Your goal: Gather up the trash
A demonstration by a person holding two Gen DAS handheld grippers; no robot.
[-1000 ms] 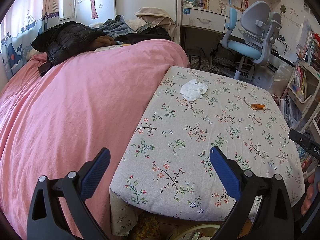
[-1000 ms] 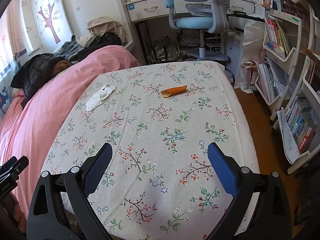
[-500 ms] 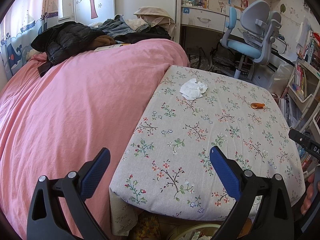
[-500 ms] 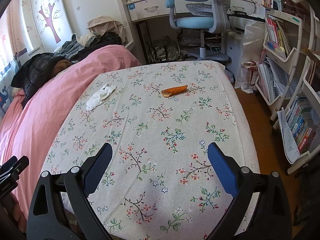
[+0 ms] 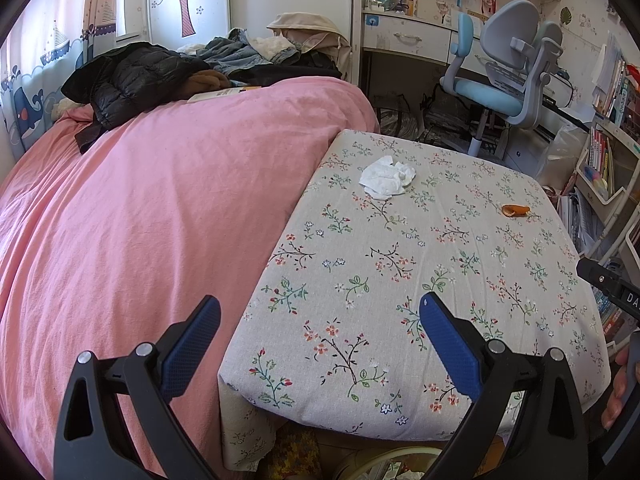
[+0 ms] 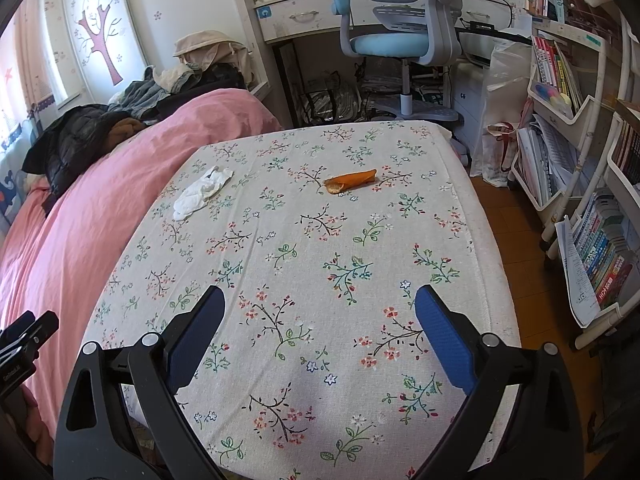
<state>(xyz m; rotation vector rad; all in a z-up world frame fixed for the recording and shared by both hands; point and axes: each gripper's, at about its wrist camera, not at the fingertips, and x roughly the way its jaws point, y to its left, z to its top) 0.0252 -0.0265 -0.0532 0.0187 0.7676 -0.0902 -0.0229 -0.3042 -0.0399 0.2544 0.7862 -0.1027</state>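
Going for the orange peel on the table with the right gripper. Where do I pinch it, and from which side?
Pinch the peel across its narrow width, near mid-length. It lies flat and long, running left-right across the cloth, so bring the open right gripper down from above, one finger at the near edge and one at the far.

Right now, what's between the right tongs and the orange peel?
Only bare flowered tablecloth, seen from the right wrist, between the open right tongs and the orange peel.
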